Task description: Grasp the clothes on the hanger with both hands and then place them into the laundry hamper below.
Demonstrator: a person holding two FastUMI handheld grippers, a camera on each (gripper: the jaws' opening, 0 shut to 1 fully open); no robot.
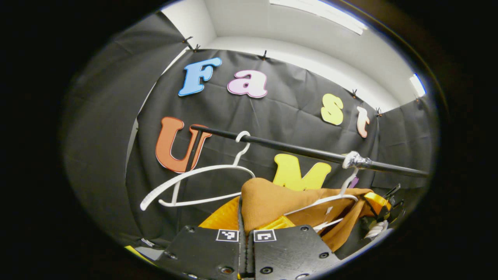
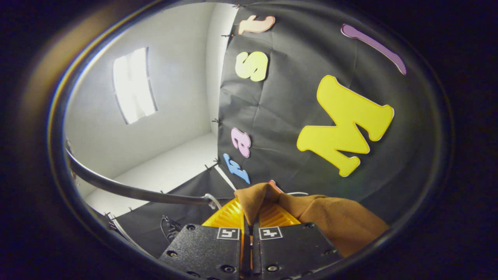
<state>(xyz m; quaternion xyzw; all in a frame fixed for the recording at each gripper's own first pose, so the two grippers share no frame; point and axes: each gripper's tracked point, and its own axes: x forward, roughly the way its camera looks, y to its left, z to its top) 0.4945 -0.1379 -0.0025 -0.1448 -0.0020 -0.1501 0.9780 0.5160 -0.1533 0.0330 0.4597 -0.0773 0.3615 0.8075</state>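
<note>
Where both jaws pinch it, ribbed tan garment [image 1: 268, 202], bunched beside a curved white hanger [image 1: 194, 182].

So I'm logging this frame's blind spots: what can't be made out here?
- Laundry hamper: the left gripper and brown garment block what lies below in the left gripper view.
- Garment's lower part: cut off by the bottom edge in the right gripper view, beside the right gripper.
- Right hanger: partly wrapped by the garment.
</note>
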